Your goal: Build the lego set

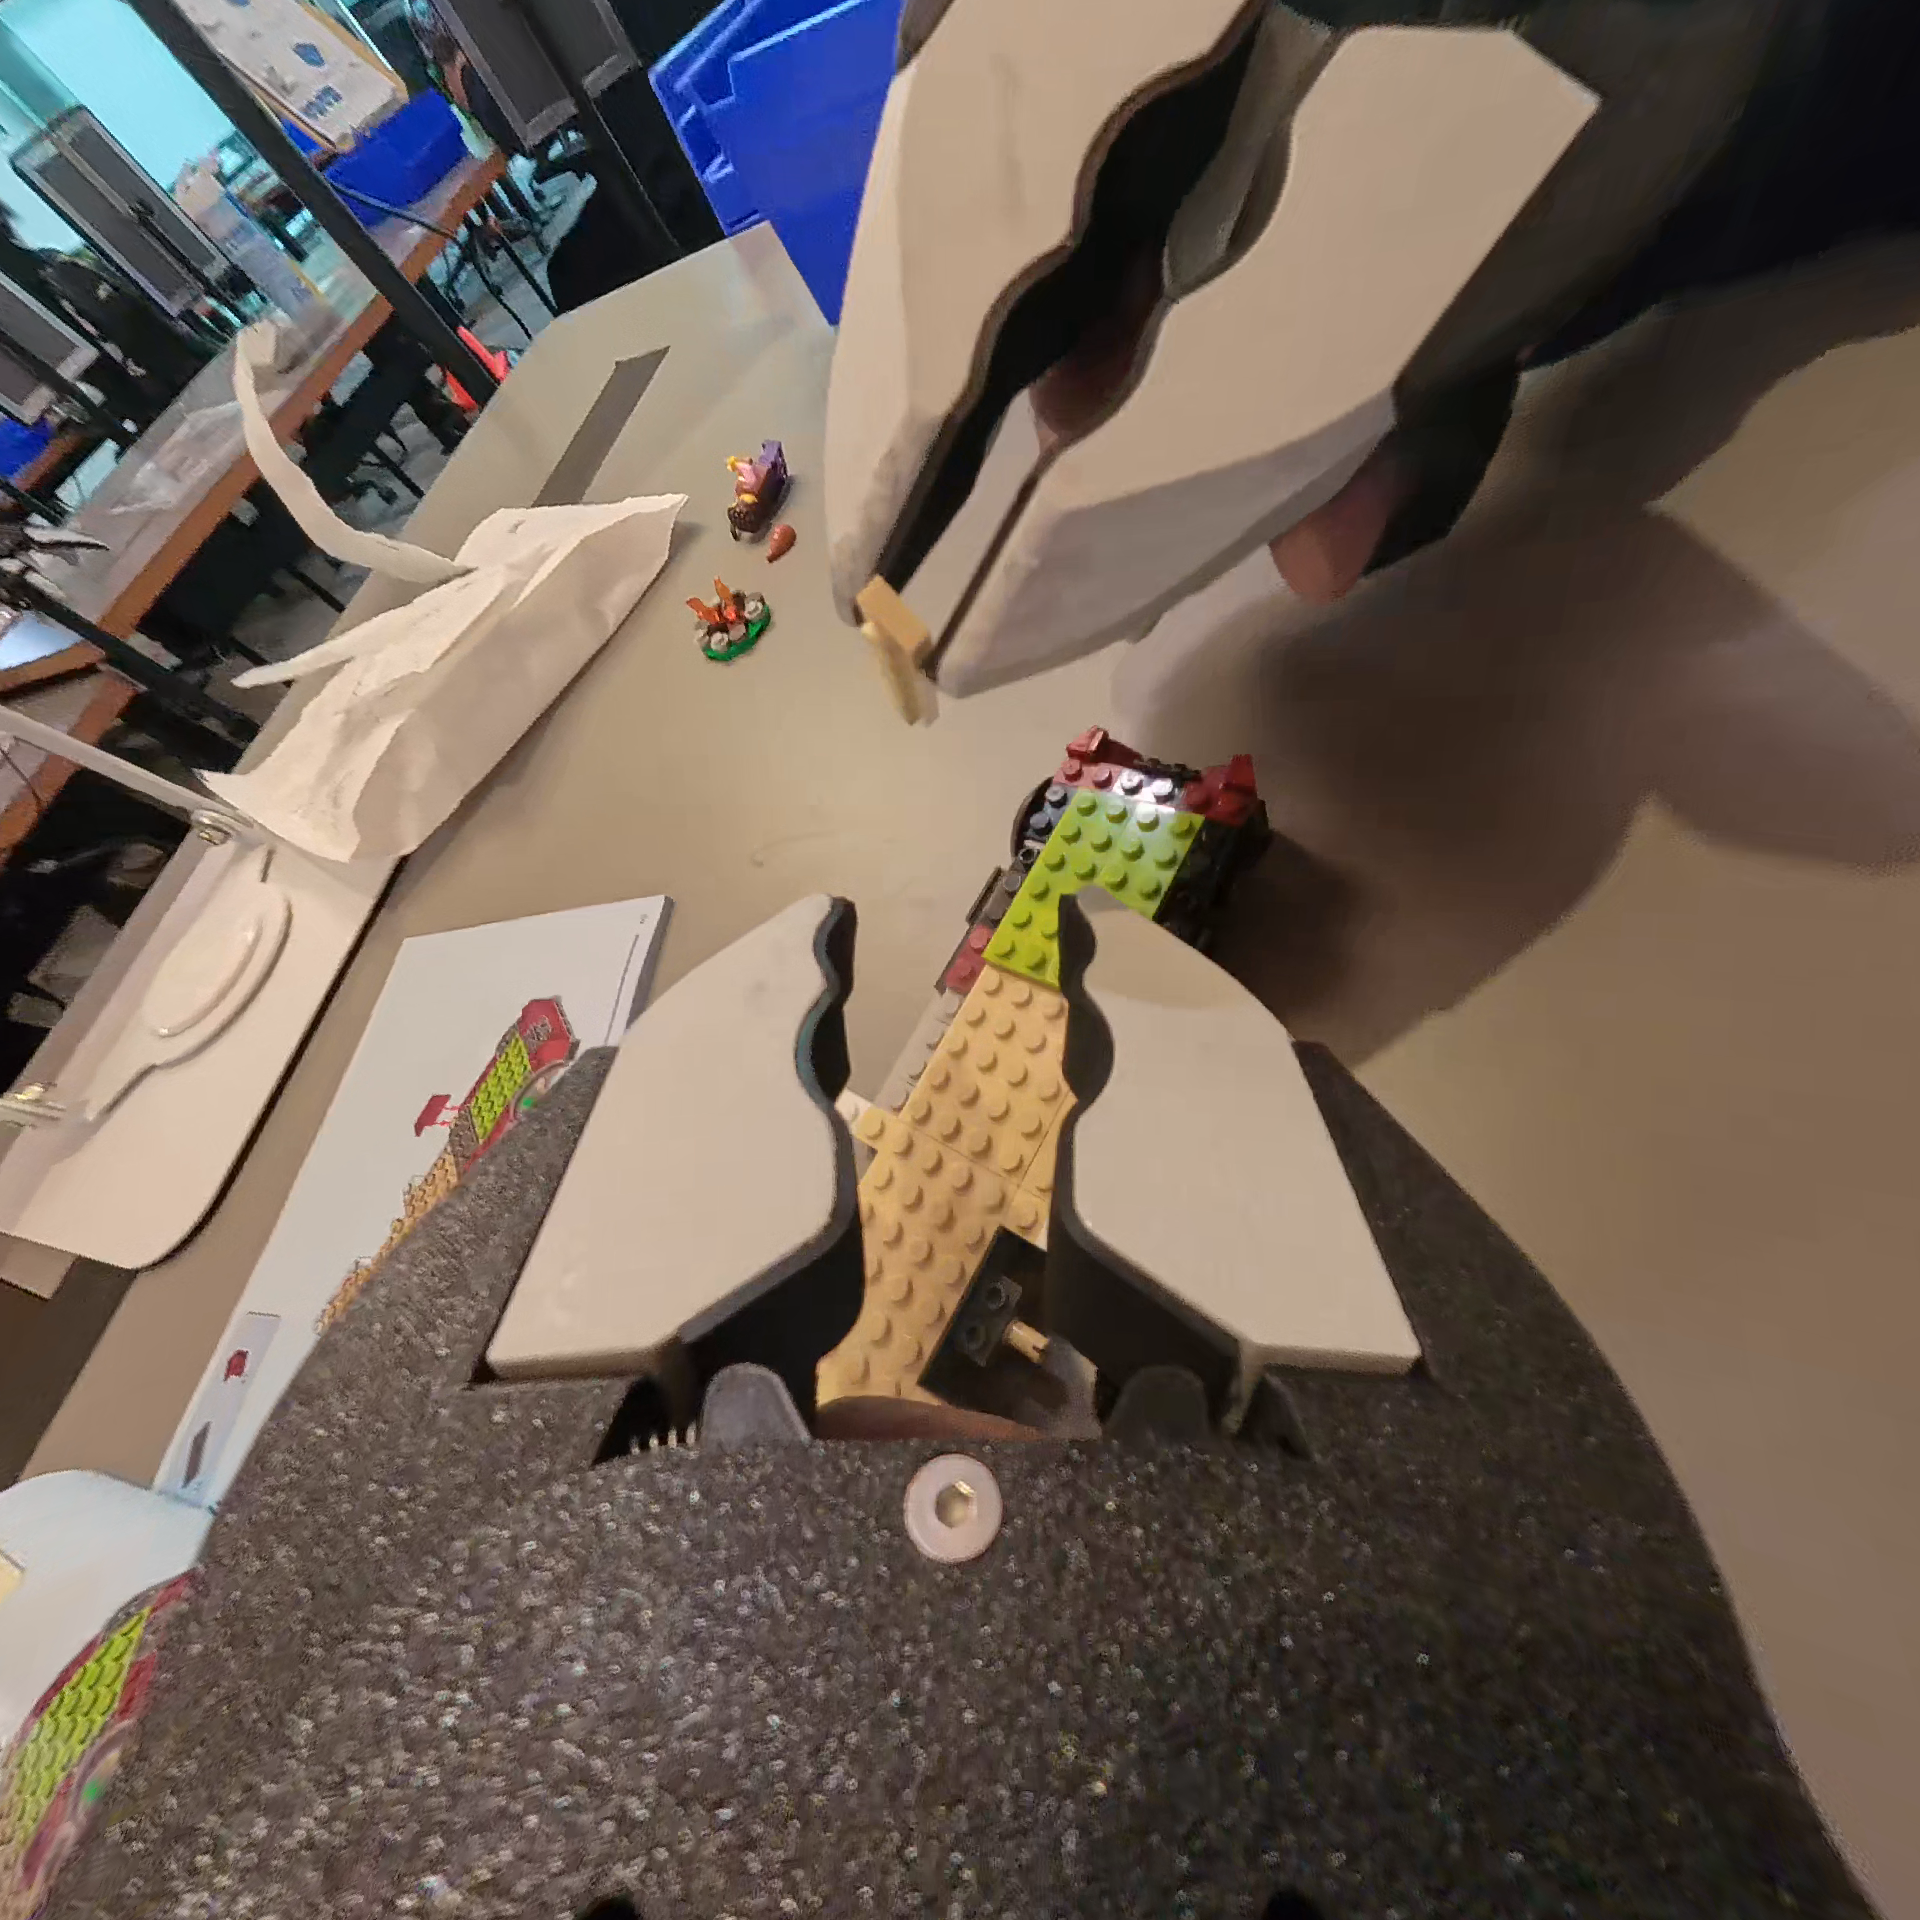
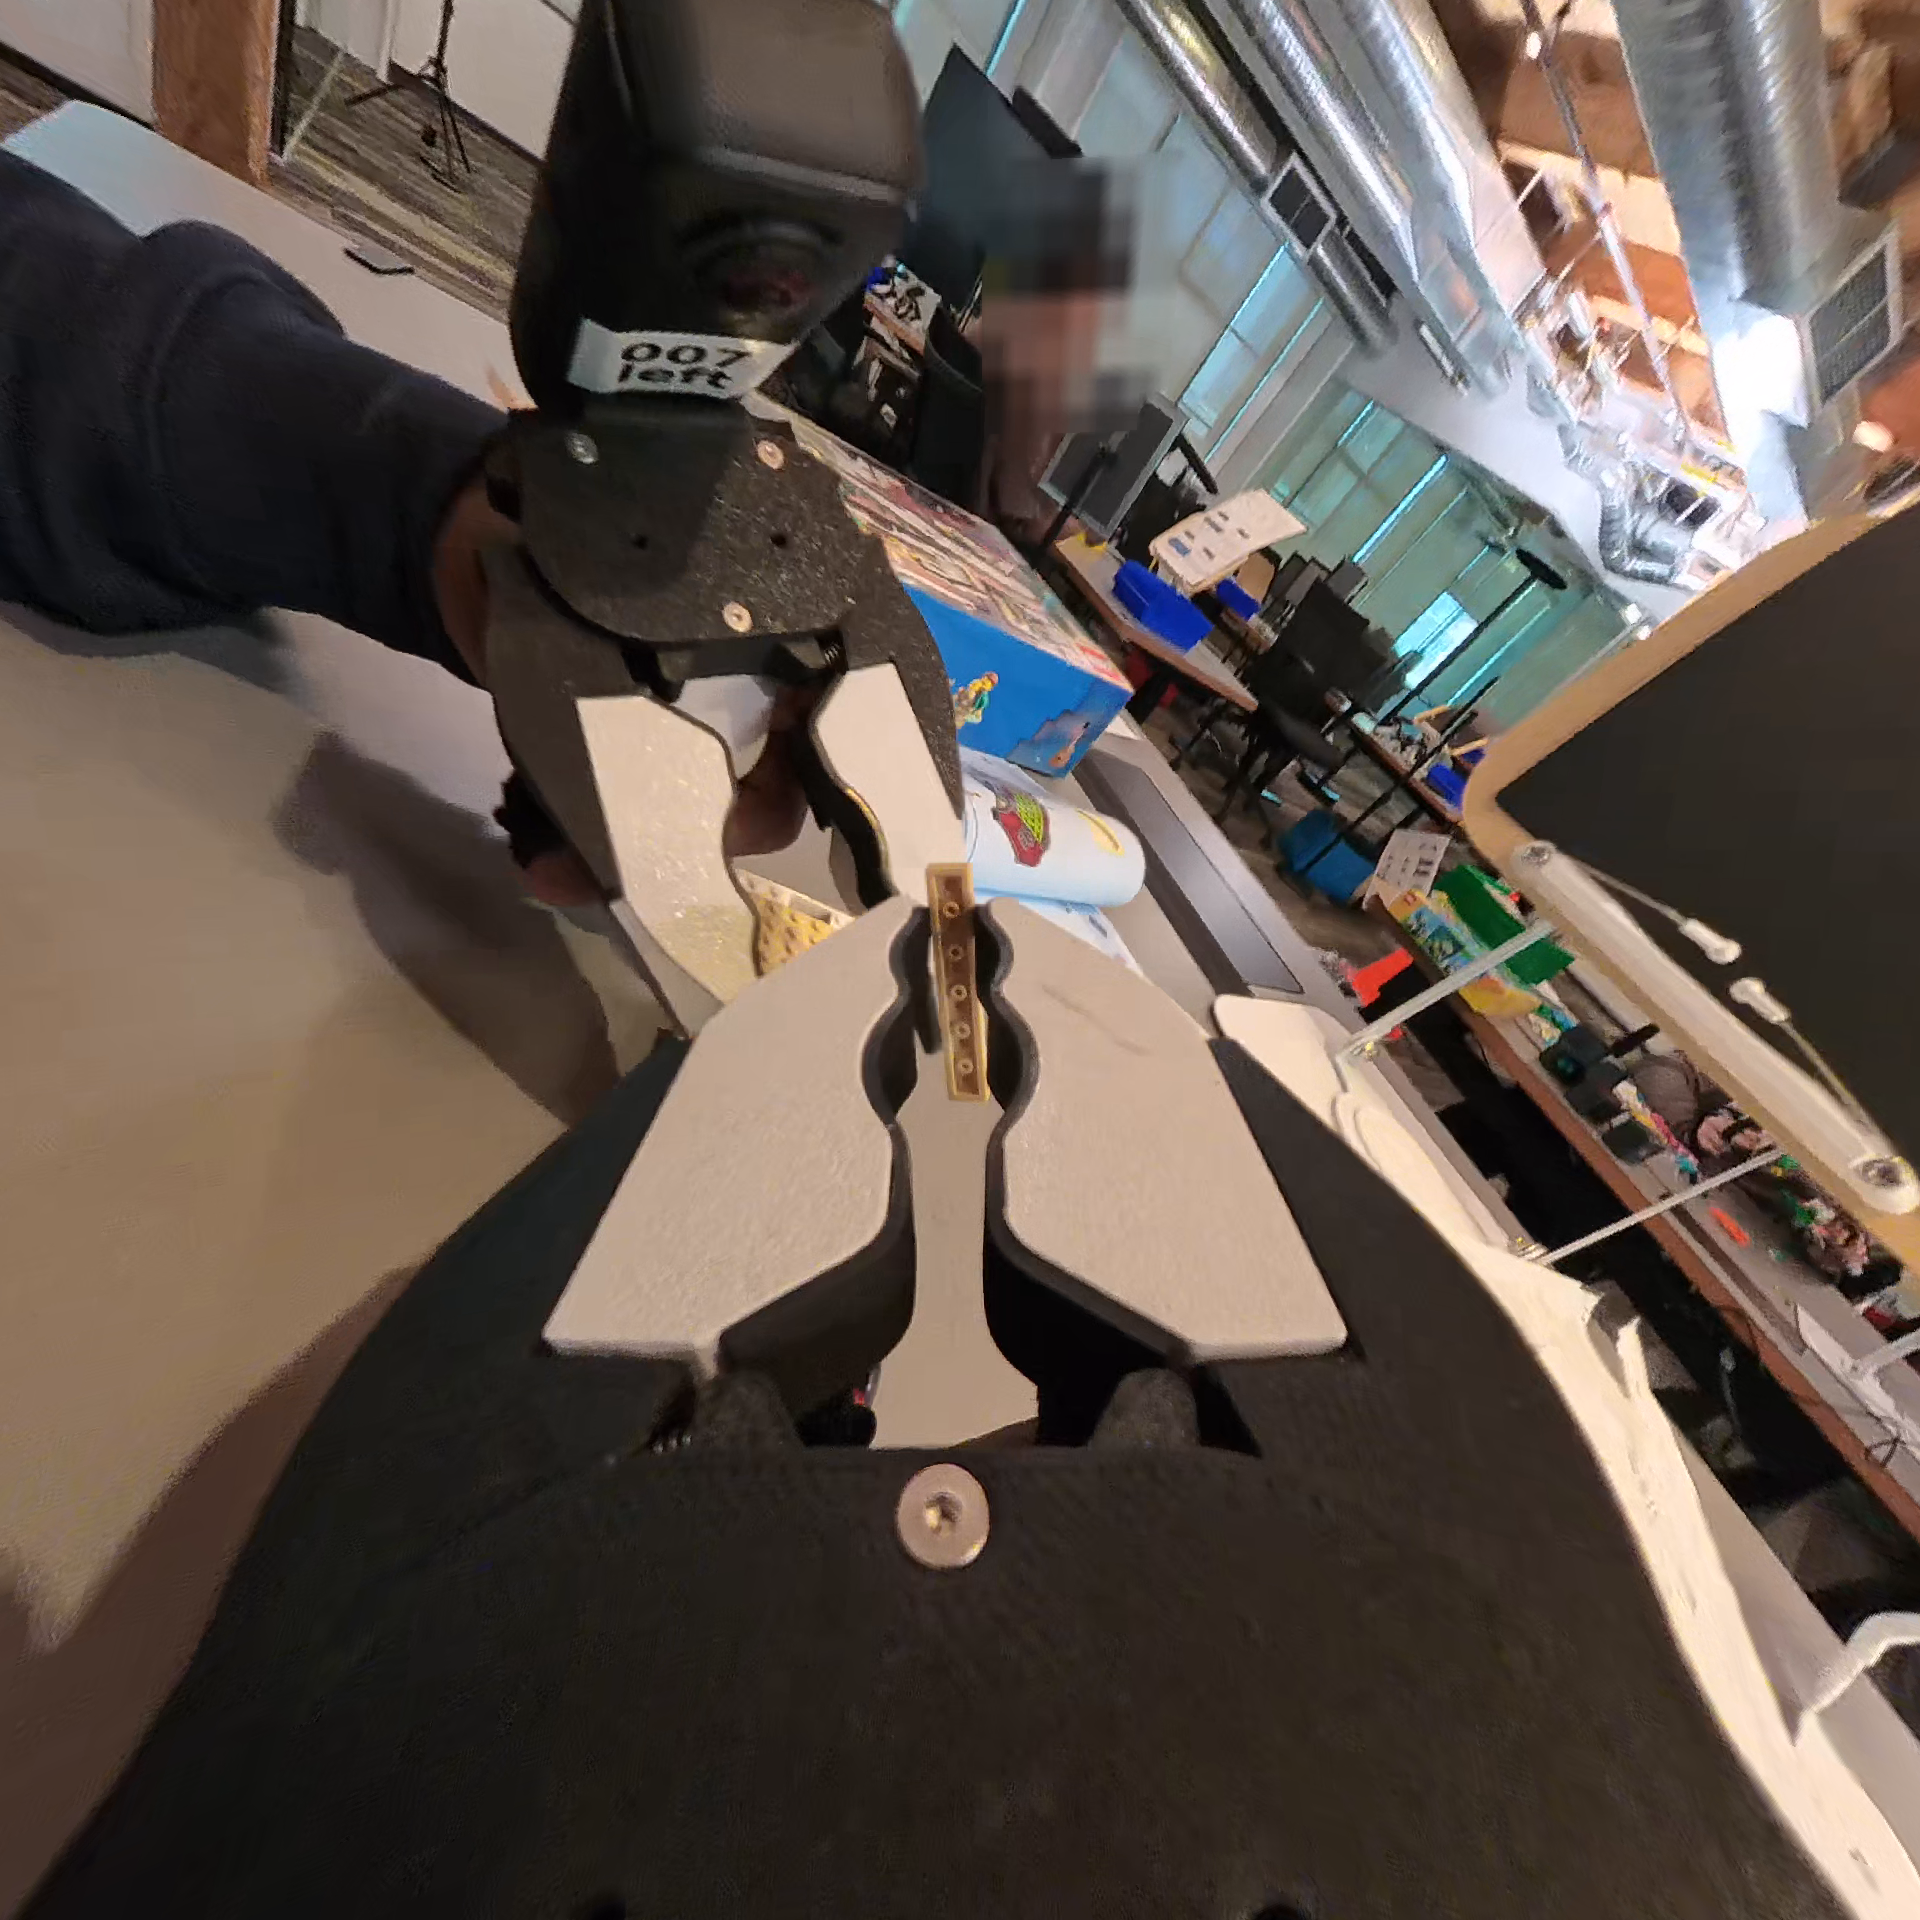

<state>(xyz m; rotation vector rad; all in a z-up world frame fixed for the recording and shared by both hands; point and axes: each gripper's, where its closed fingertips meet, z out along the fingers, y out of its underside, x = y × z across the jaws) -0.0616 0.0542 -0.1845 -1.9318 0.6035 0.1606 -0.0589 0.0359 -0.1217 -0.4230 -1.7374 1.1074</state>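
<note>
My left gripper [image 1: 956, 925] is shut on a long brick build [image 1: 977, 1122] of tan plates, with a lime green plate [image 1: 1101, 852] and dark red and black bricks at its far end. The build runs out between my fingers over the grey table [image 1: 727, 810]. The right wrist view shows this gripper [image 2: 810, 925] with the tan studded plate [image 2: 790, 940] between its fingers. My right gripper [image 2: 951, 914] is shut on a narrow tan plate [image 2: 958, 997], held on edge. In the left wrist view it [image 1: 914, 623] hangs above the build's far end with the plate [image 1: 900, 649] sticking out.
An instruction booklet [image 1: 499, 1049] lies left of the build, with a torn white paper bag [image 1: 457, 644] behind it. A small campfire build [image 1: 727, 623] and a purple piece [image 1: 761, 486] stand farther back. A blue box [image 2: 1023, 675] and a white stand base [image 1: 197, 997] sit on the table. The left gripper's tips are roughly 6 cm from the right gripper's.
</note>
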